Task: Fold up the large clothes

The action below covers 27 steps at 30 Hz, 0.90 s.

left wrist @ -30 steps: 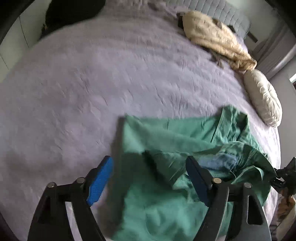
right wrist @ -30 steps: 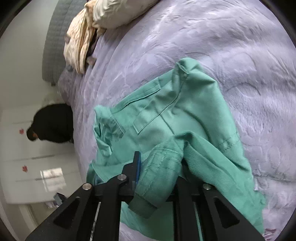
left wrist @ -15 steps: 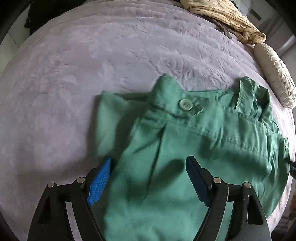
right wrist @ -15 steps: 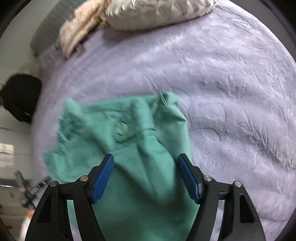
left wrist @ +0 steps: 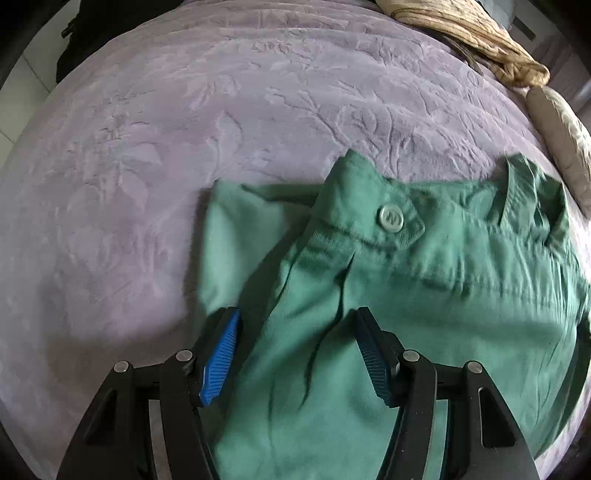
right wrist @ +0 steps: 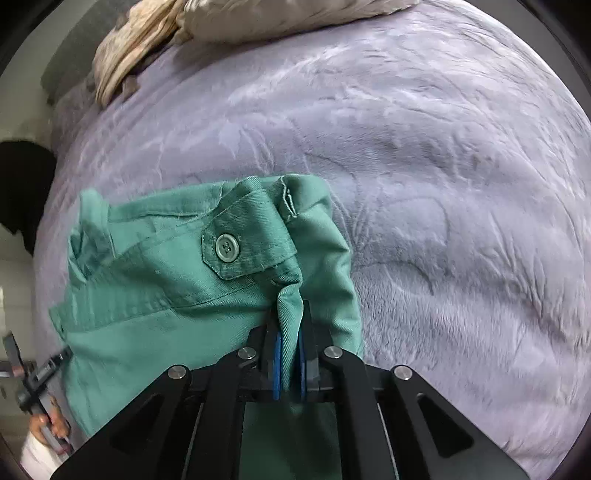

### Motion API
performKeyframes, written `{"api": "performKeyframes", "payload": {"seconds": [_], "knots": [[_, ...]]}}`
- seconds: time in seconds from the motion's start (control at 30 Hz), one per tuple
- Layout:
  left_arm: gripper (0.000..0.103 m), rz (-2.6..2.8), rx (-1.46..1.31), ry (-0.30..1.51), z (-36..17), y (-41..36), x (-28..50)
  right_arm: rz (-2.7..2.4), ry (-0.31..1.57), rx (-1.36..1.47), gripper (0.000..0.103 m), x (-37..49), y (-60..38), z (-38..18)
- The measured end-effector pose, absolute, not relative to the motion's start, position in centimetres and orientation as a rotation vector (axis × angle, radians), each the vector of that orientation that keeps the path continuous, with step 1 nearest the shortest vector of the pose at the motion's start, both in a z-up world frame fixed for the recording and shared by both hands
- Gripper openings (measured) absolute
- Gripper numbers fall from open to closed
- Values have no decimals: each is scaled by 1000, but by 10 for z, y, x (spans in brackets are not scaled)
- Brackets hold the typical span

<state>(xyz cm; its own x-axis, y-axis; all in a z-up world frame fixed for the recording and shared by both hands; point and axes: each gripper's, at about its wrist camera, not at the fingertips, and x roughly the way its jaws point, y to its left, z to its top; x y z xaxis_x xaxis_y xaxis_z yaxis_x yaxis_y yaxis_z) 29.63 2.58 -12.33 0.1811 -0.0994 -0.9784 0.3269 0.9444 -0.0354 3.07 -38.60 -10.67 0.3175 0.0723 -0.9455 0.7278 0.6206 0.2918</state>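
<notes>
Green cotton twill, a buttoned shirt, lies bunched on a lilac embossed bedspread, near the bed's front edge. A cuff with one pale green button rests uppermost on the pile. The right gripper has just been closing and now pinches a raised fold of the shirt's fabric between its blue pads, just below that cuff. The left gripper points steeply down over the shirt; its jaws have just been closing but stand apart, fabric lying between the blue pads without being pressed. A beige crumpled garment and a cream cushion sit at the far side of the bed, well apart from the shirt.
</notes>
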Motion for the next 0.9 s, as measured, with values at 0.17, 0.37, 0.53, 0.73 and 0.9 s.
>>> {"api": "performKeyframes", "payload": {"seconds": [0.17,0.37,0.53,0.73,0.9], "knots": [[64,-338,199,1385,-113,46,279,-495,1174,780,58,8,-369,-74],[64,-359,186,1423,-110,68,256,-440,1124,856,67,-31,-320,-47],[64,-372,170,1438,-108,91,231,-366,1140,937,67,-42,-273,-52],[64,-392,143,1453,-101,124,193,-256,1188,1105,67,-49,-219,-77],[64,-398,80,1482,-101,163,170,-214,1184,1260,72,-48,-186,-103]]}}
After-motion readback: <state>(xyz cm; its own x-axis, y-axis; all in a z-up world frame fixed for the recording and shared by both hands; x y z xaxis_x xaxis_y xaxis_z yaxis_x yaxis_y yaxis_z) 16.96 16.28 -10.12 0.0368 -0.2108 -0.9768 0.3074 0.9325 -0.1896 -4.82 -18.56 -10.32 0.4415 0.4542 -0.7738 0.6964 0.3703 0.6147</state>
